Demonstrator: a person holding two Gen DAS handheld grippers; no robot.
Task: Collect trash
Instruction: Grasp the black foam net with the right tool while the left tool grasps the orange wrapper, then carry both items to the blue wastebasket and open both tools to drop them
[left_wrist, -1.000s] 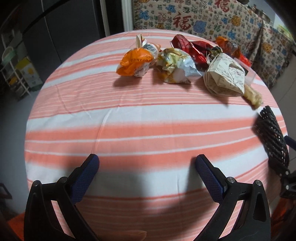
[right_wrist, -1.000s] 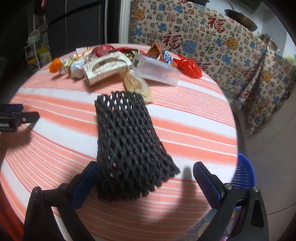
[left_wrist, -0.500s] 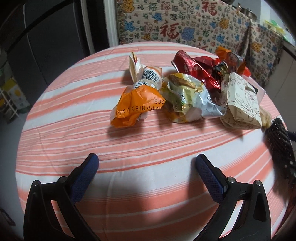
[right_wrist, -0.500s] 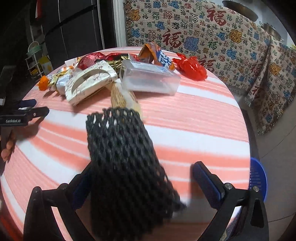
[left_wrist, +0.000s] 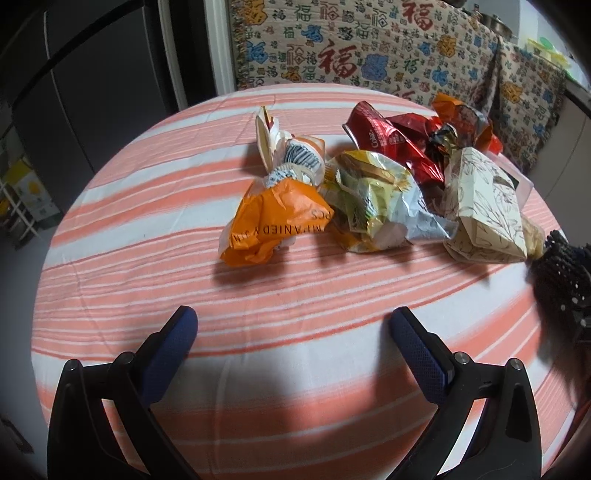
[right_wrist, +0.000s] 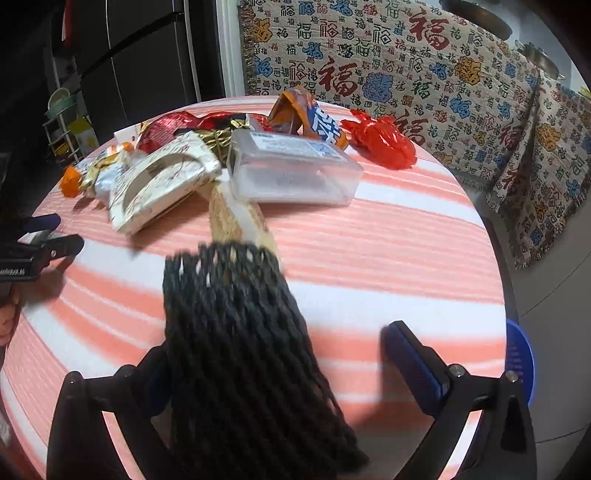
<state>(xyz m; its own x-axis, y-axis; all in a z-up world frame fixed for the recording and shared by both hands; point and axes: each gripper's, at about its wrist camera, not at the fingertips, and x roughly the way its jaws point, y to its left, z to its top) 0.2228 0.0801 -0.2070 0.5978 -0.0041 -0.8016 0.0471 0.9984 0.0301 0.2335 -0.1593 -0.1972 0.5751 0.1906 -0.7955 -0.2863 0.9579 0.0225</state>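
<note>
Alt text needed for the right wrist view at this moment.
A black foam net sleeve lies between the right gripper's open fingers, against the left one, on a striped tablecloth. Behind it sit a clear plastic box, a cream paper box and crumpled wrappers.

A lived-in home is indicated. A round desk (left_wrist: 147, 236) is covered with an orange-and-white striped cloth, and a woven throw (right_wrist: 424, 74) printed with Chinese characters is draped behind it. Dark tall doors (left_wrist: 92, 74), possibly a fridge, are seen at the left, beside a small white rack (right_wrist: 62, 129) of household goods. Snack wrappers (left_wrist: 277, 218) are scattered on the cloth.
</note>
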